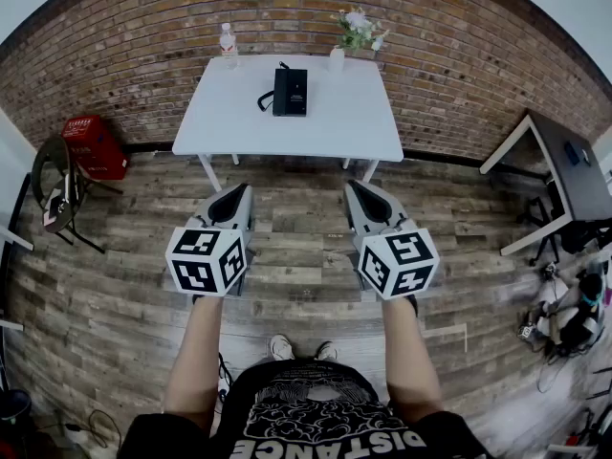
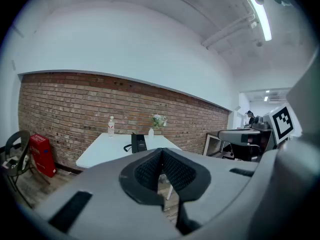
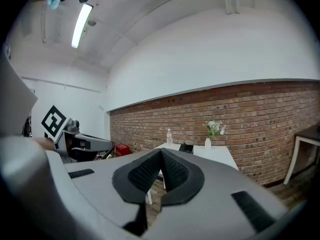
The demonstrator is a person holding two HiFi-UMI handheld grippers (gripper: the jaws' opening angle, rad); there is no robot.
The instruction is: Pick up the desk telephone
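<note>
**Grey jaws clenched on nothing, black desk telephone [image 1: 290, 92] well apart on a white rectangular table [image 1: 220, 127]**

The left gripper [image 1: 239, 191] and the right gripper [image 1: 356, 187] are held side by side above a weathered wood-plank floor [image 1: 296, 256]. Each has its jaws pressed together with nothing between them. Well ahead, the table stands against a red brick wall [image 1: 143, 27]. The telephone lies near the table's back middle, its cord curling at its left. A clear plastic bottle [image 1: 228, 41] stands at the back left corner, and a small white vase of pale flowers [image 1: 356, 32] at the back right. A red box [image 1: 94, 145] sits on the floor left of the table. A dark desk with white legs [image 1: 574, 175] stands at the right. Above the brick the wall is white, and a fluorescent tube light [image 2: 262, 14] hangs from the ceiling.
</note>
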